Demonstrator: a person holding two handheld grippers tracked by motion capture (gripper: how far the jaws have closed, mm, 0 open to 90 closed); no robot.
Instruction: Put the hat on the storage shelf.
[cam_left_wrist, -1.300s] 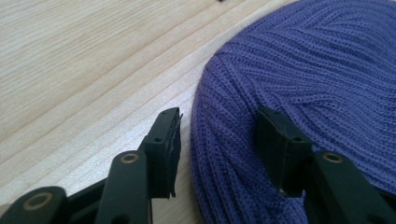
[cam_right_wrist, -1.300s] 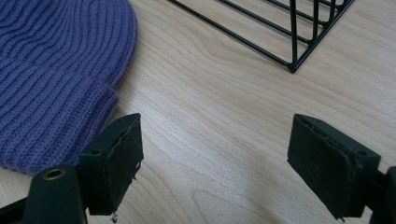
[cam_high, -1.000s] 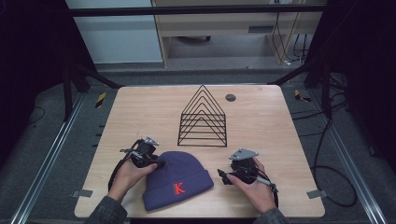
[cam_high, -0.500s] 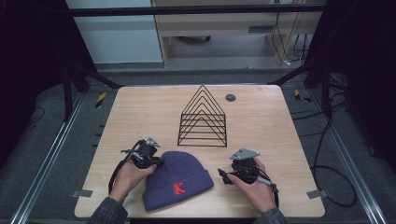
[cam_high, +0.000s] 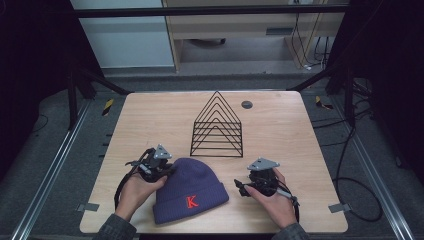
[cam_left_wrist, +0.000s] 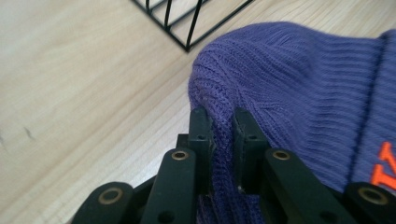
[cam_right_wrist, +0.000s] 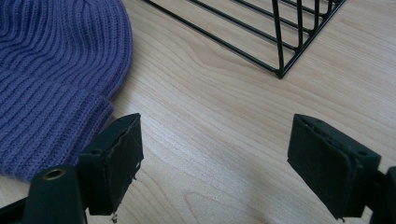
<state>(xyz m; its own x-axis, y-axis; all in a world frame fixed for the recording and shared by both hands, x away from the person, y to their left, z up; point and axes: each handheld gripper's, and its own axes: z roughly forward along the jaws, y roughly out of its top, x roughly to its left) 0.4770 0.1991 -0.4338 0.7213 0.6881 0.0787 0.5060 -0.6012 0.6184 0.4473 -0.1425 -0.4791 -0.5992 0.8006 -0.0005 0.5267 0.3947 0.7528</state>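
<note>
Pale wood runs across the table, with the black wire rack standing just beyond both grippers. Nearer, between them, the purple knit beanie lies flat, its orange letter facing up. At its crown edge the left gripper has just been closing, and its jaws now pinch a fold of the knit; the left hand reaches in from below, forearm angled toward the hat. Off the cuff side, the right gripper sits in the right hand, jaws spread wide over bare wood, gripping nothing, the beanie just beside one pad.
</note>
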